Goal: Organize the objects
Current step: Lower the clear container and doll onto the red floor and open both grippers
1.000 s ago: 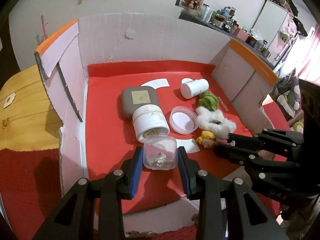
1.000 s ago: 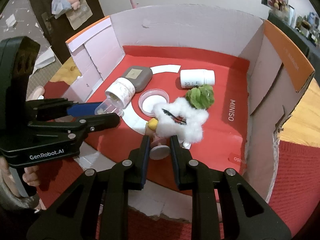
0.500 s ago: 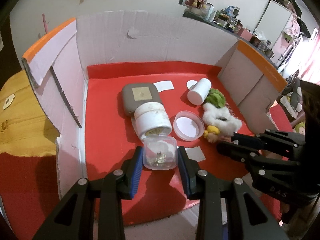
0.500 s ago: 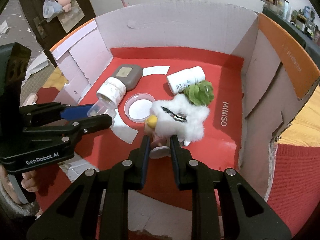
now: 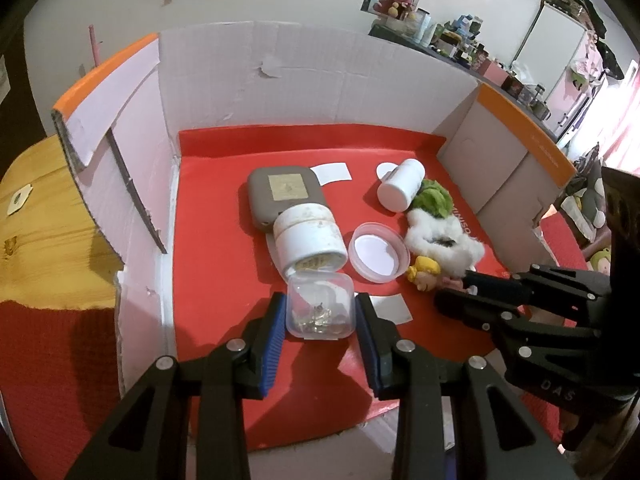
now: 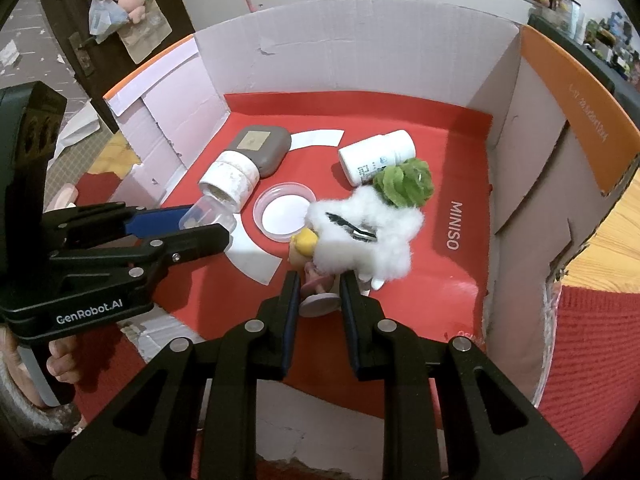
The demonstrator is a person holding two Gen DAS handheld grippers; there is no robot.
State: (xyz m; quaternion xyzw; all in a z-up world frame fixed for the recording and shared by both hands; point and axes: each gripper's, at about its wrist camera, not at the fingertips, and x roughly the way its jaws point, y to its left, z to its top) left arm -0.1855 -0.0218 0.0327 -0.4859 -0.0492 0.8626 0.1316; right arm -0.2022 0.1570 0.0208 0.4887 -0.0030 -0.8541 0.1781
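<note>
An open cardboard box [image 5: 320, 80] with a red floor [image 5: 216, 240] fills both views. Near its front, my left gripper [image 5: 320, 316] is shut on a small clear plastic box [image 5: 320, 308] with metal bits inside; the left gripper [image 6: 208, 224] also shows in the right wrist view. My right gripper [image 6: 318, 292] is shut on a small yellow-haired doll [image 6: 316, 280] with a round pink base. A white fluffy tuft [image 6: 368, 236] lies over the doll. From the left wrist view the right gripper [image 5: 460, 292] reaches in from the right at the doll [image 5: 424, 272].
On the red floor lie a grey case [image 5: 284, 196], a white jar [image 5: 310, 240] on its side, a clear round lid [image 5: 376, 252], a white bottle [image 5: 400, 188] and a green leafy piece [image 5: 432, 198]. Box walls rise on three sides. A hand [image 6: 60, 364] holds the left tool.
The white bottle has swung from lying crosswise to slanting, its cap end nearer. The tuft and green piece shifted slightly with it. Both grips are unchanged.
</note>
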